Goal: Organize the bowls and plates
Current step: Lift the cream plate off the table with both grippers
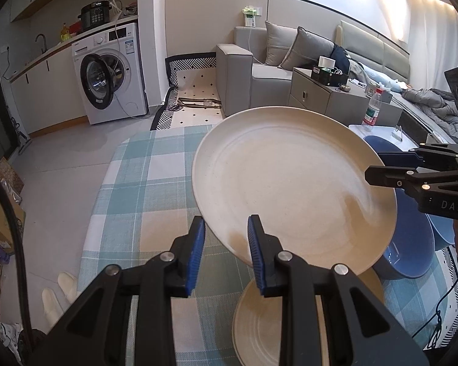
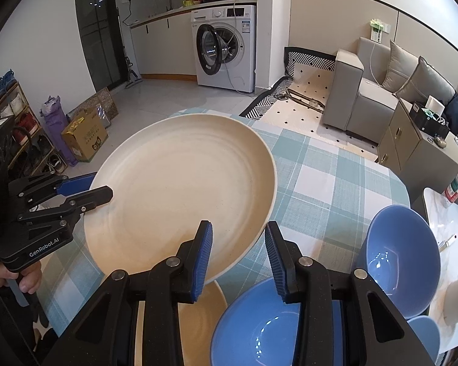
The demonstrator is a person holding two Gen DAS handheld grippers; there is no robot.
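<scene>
A large cream plate (image 1: 290,183) is held up, tilted, above the checked tablecloth; it also shows in the right wrist view (image 2: 180,195). My left gripper (image 1: 226,253) grips its near rim between the blue pads. My right gripper (image 2: 238,259) grips the opposite rim; it shows in the left wrist view (image 1: 378,164) at the plate's right edge. The left gripper shows in the right wrist view (image 2: 100,186). A second cream plate (image 1: 259,329) lies on the table below; it also shows in the right wrist view (image 2: 198,320). Two blue bowls (image 2: 403,262) (image 2: 253,329) sit to the right.
The table with the blue-and-white checked cloth (image 1: 143,183) has a rounded far edge. A water bottle (image 1: 372,109) stands on a white side table at the right. A sofa (image 1: 259,73) and a washing machine (image 1: 110,73) stand beyond the table.
</scene>
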